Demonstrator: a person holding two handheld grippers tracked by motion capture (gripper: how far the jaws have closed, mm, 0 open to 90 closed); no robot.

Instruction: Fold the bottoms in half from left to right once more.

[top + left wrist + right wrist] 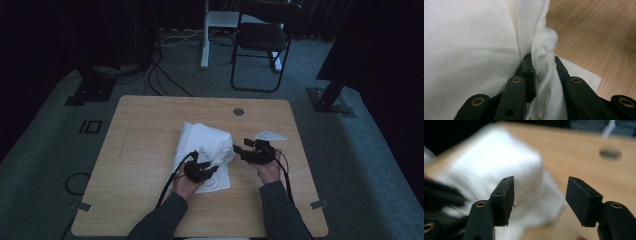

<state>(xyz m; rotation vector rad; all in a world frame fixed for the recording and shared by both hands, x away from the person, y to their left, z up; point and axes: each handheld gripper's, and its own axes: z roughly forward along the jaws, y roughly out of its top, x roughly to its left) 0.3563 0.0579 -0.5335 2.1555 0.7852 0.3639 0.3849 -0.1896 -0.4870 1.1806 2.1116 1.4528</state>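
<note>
Mid-fold on the crumpled white cotton cloth [474, 50]: left gripper [541, 67] pinches a bunched fold, right gripper [539, 195] hangs wide and empty, probably needs the far edge next.

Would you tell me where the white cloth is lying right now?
In the high view the white cloth lies mid-table on the wooden table, a bunched fold clamped in the left gripper, left of the right gripper.
</note>
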